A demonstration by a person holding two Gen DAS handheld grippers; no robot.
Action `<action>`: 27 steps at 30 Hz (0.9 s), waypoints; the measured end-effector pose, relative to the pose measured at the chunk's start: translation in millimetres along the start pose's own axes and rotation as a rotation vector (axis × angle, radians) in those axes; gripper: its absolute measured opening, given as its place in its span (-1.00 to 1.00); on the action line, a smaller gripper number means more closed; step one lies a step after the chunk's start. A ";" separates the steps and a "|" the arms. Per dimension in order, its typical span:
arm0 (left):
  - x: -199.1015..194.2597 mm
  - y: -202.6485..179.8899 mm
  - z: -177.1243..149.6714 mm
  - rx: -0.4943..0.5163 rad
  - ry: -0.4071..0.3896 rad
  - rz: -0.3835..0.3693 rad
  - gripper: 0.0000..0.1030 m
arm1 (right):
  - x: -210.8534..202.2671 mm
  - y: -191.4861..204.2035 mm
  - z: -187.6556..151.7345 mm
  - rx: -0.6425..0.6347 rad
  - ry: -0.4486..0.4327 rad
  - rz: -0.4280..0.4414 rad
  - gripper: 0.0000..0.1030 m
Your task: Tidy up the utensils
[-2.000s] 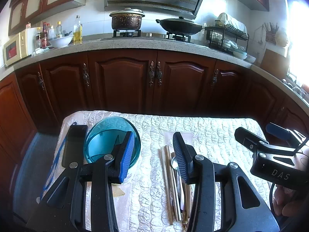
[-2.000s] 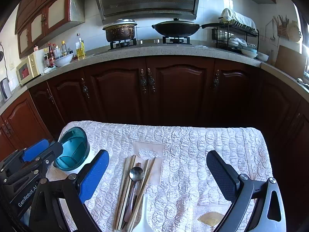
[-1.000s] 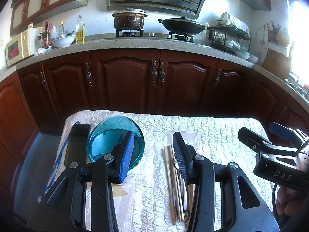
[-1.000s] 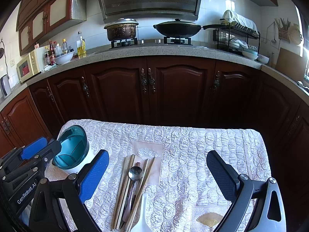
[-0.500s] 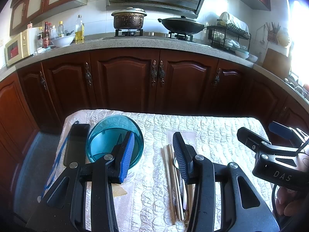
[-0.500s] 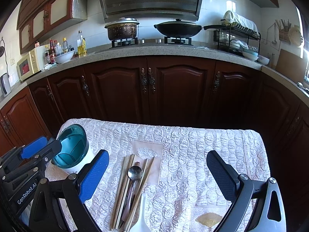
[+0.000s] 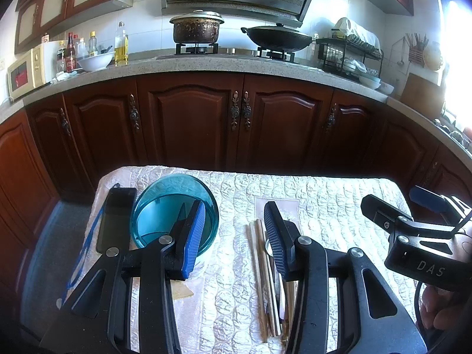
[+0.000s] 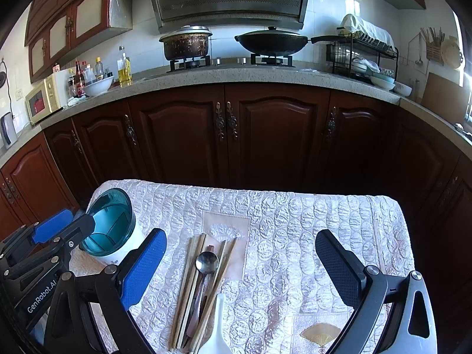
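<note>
A teal utensil holder with inner dividers (image 7: 165,215) (image 8: 107,224) stands at the table's left. Wooden chopsticks (image 8: 188,289) (image 7: 261,268), a metal spoon (image 8: 206,261) and a white ceramic spoon (image 8: 218,327) lie together in the table's middle. My left gripper (image 7: 233,239) is open and empty, hovering between the holder and the chopsticks. My right gripper (image 8: 240,268) is wide open and empty above the utensil pile. Each gripper also shows in the other's view, the left one (image 8: 44,244) and the right one (image 7: 413,230).
A black phone with a blue strap (image 7: 116,218) lies left of the holder. The table has a white quilted cloth (image 8: 295,221). Dark wooden cabinets (image 8: 265,141) and a counter with pots stand behind it.
</note>
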State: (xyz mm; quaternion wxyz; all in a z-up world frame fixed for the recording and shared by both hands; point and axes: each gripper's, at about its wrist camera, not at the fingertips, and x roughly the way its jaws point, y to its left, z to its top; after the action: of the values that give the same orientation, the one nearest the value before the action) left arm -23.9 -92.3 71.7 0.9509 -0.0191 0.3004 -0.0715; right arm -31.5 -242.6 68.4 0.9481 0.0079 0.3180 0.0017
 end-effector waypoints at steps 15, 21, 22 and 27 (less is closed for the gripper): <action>11.5 1.2 -4.7 0.000 0.024 -0.003 -0.20 | 11.4 0.7 -3.6 0.002 0.042 0.007 0.96; 16.9 0.4 -5.3 0.006 0.037 -0.005 -0.20 | 16.6 -0.2 -3.1 0.005 0.053 0.011 0.96; 18.0 0.3 -5.3 0.006 0.038 -0.004 -0.20 | 17.7 -0.3 -3.2 0.004 0.055 0.010 0.96; 20.7 0.3 -5.9 0.006 0.043 -0.002 -0.20 | 22.1 -1.6 -3.9 0.007 0.062 0.008 0.96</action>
State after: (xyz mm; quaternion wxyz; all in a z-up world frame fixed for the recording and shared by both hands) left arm -10.5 -95.0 55.1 0.9442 -0.0149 0.3206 -0.0740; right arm -16.2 -244.0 51.9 0.9377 0.0123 0.3473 0.0044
